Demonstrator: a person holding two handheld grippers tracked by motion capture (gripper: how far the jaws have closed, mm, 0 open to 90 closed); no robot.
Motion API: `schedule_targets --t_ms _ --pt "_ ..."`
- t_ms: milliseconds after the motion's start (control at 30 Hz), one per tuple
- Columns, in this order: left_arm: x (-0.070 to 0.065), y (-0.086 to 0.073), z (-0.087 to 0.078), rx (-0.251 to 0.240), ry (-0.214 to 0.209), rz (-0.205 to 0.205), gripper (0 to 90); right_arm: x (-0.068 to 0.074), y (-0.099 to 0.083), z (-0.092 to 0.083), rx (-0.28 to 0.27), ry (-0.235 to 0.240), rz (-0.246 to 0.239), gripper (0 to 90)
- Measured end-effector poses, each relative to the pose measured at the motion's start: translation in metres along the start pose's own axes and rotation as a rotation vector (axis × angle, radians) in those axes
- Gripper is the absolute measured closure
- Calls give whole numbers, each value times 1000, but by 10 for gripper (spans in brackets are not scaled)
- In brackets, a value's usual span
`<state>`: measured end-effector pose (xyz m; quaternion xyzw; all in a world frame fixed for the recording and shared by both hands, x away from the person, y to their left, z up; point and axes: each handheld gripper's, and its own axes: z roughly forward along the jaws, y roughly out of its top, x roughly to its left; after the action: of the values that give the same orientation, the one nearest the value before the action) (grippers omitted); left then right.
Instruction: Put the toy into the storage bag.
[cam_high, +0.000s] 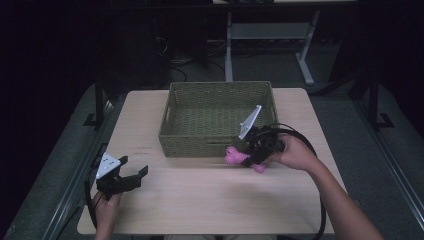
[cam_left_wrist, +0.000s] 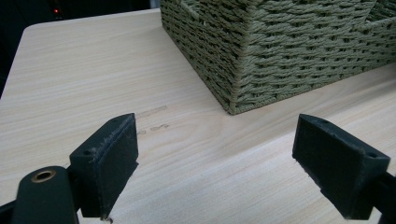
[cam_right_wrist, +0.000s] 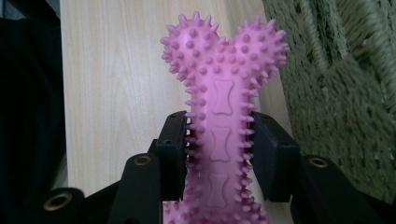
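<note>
The right gripper (cam_high: 248, 156) clamps a pink bone toy (cam_right_wrist: 221, 112) by its shaft, just near of the basket (cam_high: 190, 141). The carry is under way; next it needs lifting over the near rim. The left gripper (cam_high: 131, 176) waits open, far left.

Overhead and tool-mounted views, shared basket (cam_high: 220, 117)

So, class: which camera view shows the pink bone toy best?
The right gripper view: the pink bone toy is close, spikes sharp, clamped between the jaws. The high view shows it small and blurred beside the basket.
</note>
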<state>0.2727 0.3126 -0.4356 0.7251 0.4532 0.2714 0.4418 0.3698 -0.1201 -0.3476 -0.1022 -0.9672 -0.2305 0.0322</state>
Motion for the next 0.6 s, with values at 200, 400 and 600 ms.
schedule_targets --t_ms 200,400,600 --pt "0 0 0 -1 1 -1 139 -3 6 -6 -7 5 -10 582" --pt "0 0 0 1 2 0 139 -6 12 -12 -4 1 -18 582" --pt "0 0 0 -2 3 -1 139 -11 18 -18 -2 0 -26 582"
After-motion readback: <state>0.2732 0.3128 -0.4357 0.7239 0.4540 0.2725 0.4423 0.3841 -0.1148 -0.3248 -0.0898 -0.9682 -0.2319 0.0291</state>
